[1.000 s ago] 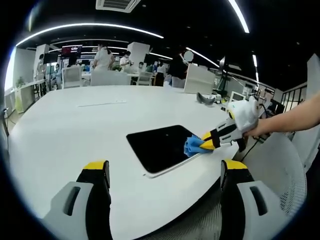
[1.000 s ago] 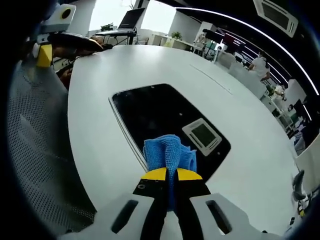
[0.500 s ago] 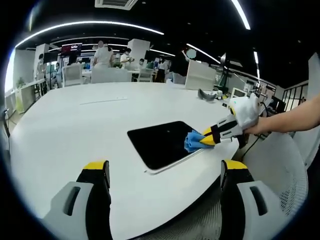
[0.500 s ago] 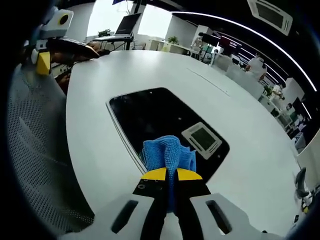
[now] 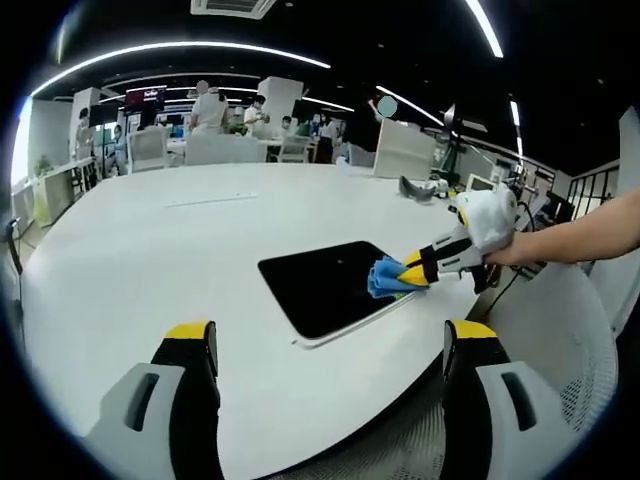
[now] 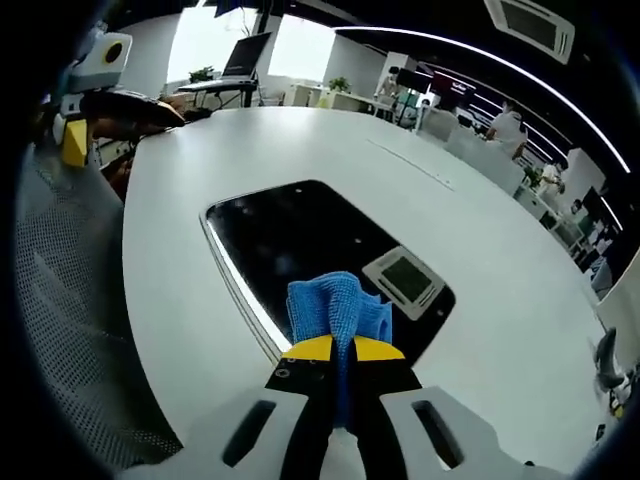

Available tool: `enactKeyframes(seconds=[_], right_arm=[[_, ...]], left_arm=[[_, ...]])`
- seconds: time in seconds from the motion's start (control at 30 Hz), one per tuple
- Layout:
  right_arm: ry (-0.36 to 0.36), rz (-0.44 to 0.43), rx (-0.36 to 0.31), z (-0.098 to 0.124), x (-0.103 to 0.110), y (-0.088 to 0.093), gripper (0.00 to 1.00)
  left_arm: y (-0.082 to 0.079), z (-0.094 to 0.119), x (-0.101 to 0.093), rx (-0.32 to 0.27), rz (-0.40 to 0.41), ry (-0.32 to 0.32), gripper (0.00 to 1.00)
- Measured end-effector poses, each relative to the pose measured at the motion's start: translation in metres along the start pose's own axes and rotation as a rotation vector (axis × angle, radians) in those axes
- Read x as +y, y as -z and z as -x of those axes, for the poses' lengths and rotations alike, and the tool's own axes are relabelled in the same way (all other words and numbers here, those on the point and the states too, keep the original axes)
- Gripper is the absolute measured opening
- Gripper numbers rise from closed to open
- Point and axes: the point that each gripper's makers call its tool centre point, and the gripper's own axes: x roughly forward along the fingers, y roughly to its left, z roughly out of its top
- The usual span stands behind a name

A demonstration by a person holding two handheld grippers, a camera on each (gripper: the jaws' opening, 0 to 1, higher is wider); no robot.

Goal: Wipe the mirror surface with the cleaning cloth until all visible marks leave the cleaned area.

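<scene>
A dark rectangular mirror [image 5: 325, 288] [image 6: 300, 250] lies flat on the white table [image 5: 150, 250], reflecting a ceiling vent. My right gripper [image 6: 338, 350] [image 5: 412, 273] is shut on a blue cleaning cloth [image 6: 335, 312] [image 5: 386, 279], which rests on the mirror's near right edge. A person's hand holds that gripper, seen at the right of the left gripper view. My left gripper [image 5: 325, 345] stands open over the table's front edge, short of the mirror, with nothing between its jaws. It appears far left in the right gripper view [image 6: 75, 140].
A white mesh chair [image 5: 560, 350] [image 6: 60, 330] stands against the table's near edge. Small dark objects [image 5: 418, 188] lie at the table's far right. Chairs, desks and several people fill the office behind the table.
The right gripper and cloth have crept a little along the mirror's edge. Both views have shifted slightly with the hands; the left gripper stays open.
</scene>
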Motion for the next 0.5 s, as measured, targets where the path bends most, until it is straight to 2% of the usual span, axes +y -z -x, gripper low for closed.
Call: enactKeyframes(seconds=[0.5], right_arm=[[0.036,-0.008,0.016,-0.014,-0.017,-0.006,0.00]], left_arm=[[-0.001,0.000,0.000,-0.011,0.005,0.000,0.93]])
